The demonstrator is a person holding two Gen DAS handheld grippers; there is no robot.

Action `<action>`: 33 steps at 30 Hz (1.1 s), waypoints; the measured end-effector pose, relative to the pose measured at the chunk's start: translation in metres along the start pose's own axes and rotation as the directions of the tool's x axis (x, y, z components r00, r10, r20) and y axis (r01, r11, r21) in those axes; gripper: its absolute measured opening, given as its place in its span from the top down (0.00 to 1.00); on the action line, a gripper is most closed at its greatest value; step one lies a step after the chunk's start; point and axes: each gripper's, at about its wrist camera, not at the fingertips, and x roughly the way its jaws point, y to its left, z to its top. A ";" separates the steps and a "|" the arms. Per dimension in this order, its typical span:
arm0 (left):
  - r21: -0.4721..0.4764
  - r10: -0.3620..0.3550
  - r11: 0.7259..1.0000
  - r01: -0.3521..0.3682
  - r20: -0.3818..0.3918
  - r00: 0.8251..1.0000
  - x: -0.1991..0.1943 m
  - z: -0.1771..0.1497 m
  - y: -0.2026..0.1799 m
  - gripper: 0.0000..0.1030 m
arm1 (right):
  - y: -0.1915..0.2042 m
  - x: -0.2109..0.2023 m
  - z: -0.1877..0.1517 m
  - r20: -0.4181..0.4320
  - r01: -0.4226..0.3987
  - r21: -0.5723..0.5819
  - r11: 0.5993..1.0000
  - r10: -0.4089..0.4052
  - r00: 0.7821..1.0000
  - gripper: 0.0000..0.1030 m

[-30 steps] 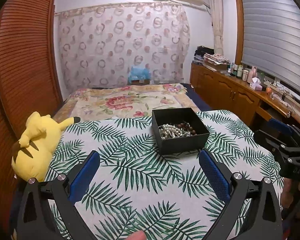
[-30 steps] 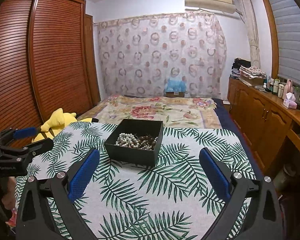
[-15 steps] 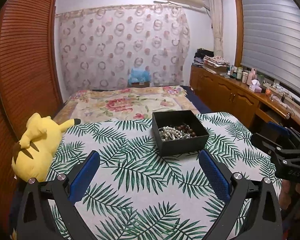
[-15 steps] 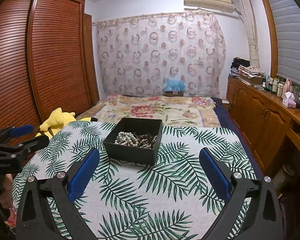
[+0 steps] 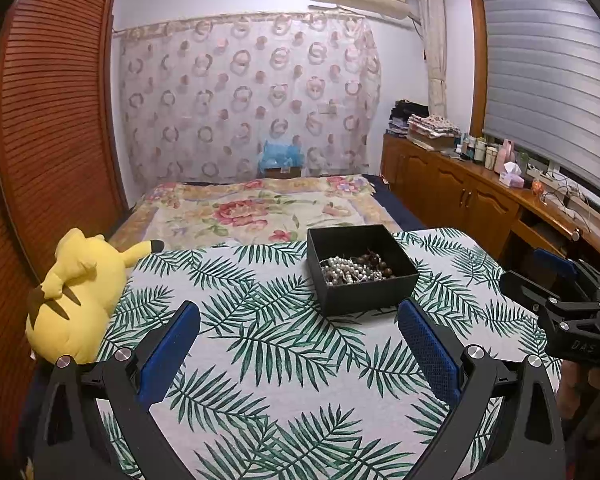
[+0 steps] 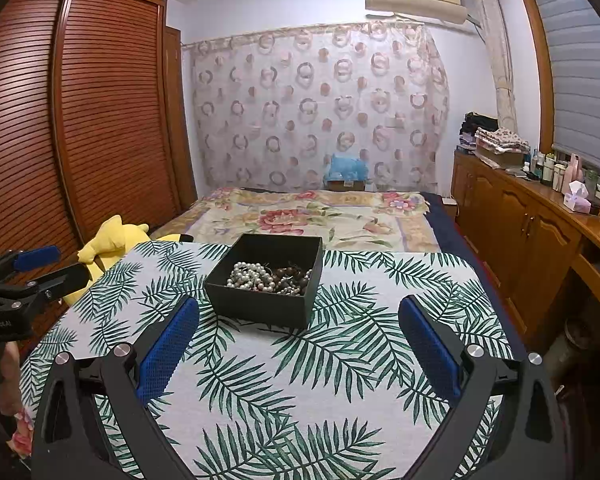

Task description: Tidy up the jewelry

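Tangling in the black box, beads blur together — both grippers spread, empty.

Table covered by a white cloth printed with green palm fronds. Resting directly on it: an open black box toward the far edge, holding pearl and dark-bead strands; a yellow plush toy lies at its left edge.
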 end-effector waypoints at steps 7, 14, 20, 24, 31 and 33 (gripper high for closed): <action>-0.001 -0.002 1.000 0.002 0.000 1.000 -0.001 0.001 0.001 0.07 | 0.001 0.000 0.001 0.000 -0.002 -0.002 1.000 0.002 1.000 0.03; -0.001 -0.001 1.000 0.001 0.000 1.000 -0.001 0.000 0.001 0.07 | 0.001 0.000 0.001 -0.001 0.000 0.001 1.000 0.000 1.000 0.03; -0.002 -0.003 1.000 0.003 -0.001 1.000 0.000 0.000 0.000 0.07 | 0.000 0.000 0.000 -0.002 -0.002 0.001 1.000 0.002 1.000 0.03; -0.002 -0.005 1.000 0.005 -0.003 1.000 -0.002 0.002 0.000 0.07 | 0.002 0.000 0.001 -0.004 -0.001 0.003 1.000 0.001 1.000 0.03; -0.002 -0.004 1.000 0.004 -0.003 1.000 -0.002 0.002 0.000 0.07 | 0.002 0.000 0.001 -0.002 -0.001 0.003 1.000 0.001 1.000 0.03; -0.002 -0.005 1.000 0.005 -0.003 1.000 -0.002 0.002 0.000 0.07 | 0.002 0.000 0.001 -0.002 -0.001 0.003 1.000 0.001 1.000 0.03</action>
